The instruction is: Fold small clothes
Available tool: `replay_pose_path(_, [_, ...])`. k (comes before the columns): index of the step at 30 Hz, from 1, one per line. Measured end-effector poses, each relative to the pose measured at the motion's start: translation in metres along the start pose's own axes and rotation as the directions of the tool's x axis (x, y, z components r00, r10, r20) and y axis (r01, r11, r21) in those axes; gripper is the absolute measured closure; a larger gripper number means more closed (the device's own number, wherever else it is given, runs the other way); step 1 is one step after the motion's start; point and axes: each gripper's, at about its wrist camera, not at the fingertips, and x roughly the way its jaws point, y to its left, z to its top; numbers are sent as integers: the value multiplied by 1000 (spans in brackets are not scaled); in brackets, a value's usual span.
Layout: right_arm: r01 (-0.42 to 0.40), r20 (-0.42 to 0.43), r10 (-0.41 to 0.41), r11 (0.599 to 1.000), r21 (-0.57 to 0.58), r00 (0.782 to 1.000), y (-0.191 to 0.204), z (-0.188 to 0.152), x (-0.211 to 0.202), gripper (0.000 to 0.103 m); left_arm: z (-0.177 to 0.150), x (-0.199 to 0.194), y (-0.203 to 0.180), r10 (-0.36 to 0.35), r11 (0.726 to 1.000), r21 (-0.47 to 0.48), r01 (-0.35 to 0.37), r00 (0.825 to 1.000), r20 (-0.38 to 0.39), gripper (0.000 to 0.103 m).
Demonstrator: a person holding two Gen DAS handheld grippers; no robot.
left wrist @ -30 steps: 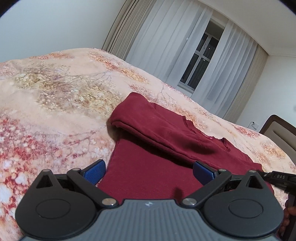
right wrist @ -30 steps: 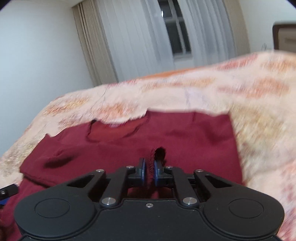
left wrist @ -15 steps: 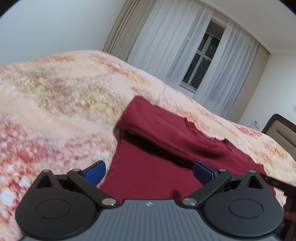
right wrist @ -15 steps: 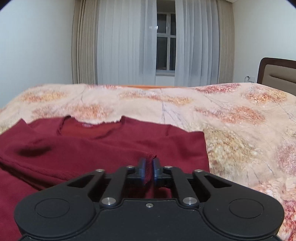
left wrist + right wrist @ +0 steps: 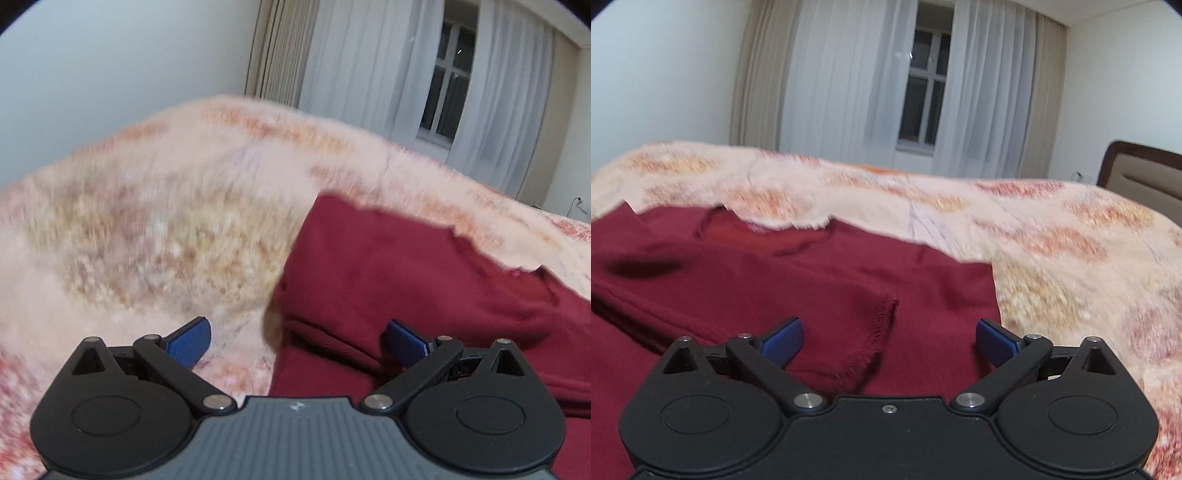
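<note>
A dark red long-sleeved shirt [image 5: 798,280] lies on the bed, with one sleeve folded across its chest. The sleeve's cuff [image 5: 882,321] rests loose on the shirt body, between the blue pads of my right gripper [image 5: 889,341]. That gripper's jaws are opening and stand wide, touching no cloth. In the left wrist view the shirt [image 5: 399,273] fills the right half, its folded left edge [image 5: 291,317] lying between the pads of my left gripper [image 5: 297,341]. The left gripper is open and holds nothing. This view is blurred.
A floral peach and red bedspread [image 5: 1052,236] covers the bed [image 5: 147,229] all around the shirt. White curtains and a window [image 5: 923,107] stand behind the bed. A brown headboard [image 5: 1141,177] is at the far right.
My right gripper has let go of the sleeve cuff and opened wide; the cuff now lies on the shirt. The left gripper has swung left, staying open.
</note>
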Motion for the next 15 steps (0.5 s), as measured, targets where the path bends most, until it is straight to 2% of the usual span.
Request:
replay_pose_path(8, [2,-9,-1,1000,31,1000,-4,-7,3,1,-7,-1,0,0,1000,13,0,999,35,0])
replay_pose_path(12, [-38,-30,40,997,70,999,-15,-2,-13,1,2,-17,12,-54,997,-49,55,998,35,0])
replay_pose_path(15, [-83,-31,85,993,80,996,-23,-4,-37,1,3,-41,24,-61,995,-72,64,997,42,0])
